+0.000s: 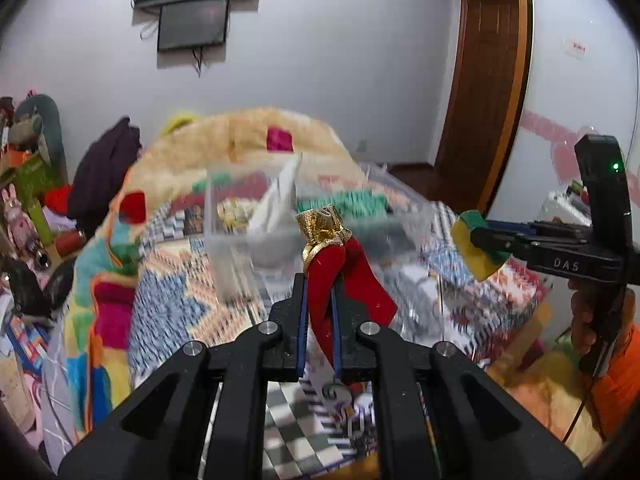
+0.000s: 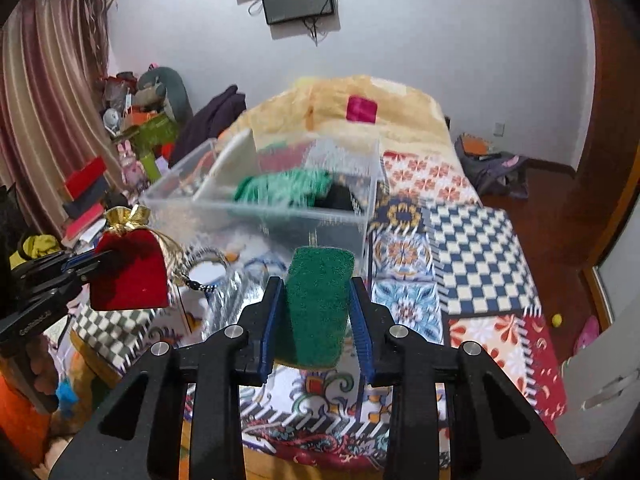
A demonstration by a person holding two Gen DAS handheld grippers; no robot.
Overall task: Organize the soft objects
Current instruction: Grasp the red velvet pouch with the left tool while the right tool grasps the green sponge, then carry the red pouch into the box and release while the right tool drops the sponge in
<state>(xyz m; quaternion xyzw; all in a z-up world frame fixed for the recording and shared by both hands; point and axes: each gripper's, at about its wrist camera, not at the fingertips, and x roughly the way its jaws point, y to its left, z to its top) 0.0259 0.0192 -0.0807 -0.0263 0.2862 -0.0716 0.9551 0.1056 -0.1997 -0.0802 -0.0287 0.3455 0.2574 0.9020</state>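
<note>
Bed [image 2: 472, 240], patchwork quilt, carries everything. One clear plastic bin [image 2: 280, 216] sits on it toward the far end, open top, both grippers short of its near wall.

Bin contents, as far as blur allows: one green knitted piece [image 2: 288, 188], one dark item beside it, one white cloth [image 1: 276, 208] leaning against the wall. Possibly more underneath; cannot tell.

Left gripper [image 1: 320, 300]: fingers pinched nearly together on one red velvet pouch [image 1: 332, 280], gold drawstring top pointing away from the fingers. Pouch is in the air, near the bin's front wall, not over the opening as far as I can judge.

Right gripper [image 2: 316, 312]: fingers closed on the sides of one sponge [image 2: 316, 304], green scouring face up, yellow foam below. In the air over the quilt, just short of the bin.

Step in hand, by my reading: carry both into the bin.
- Lift each clear of the rim before moving forward; the wall is thin and the bin would likely slide if bumped.
- Release only when the item is inside the rim. The pouch hangs below the fingers, so it needs extra height.
- Drop one at a time, keeping the grippers apart.

Count: bed 1, bin 1, grippers 2, sponge 1, pouch 1.
</note>
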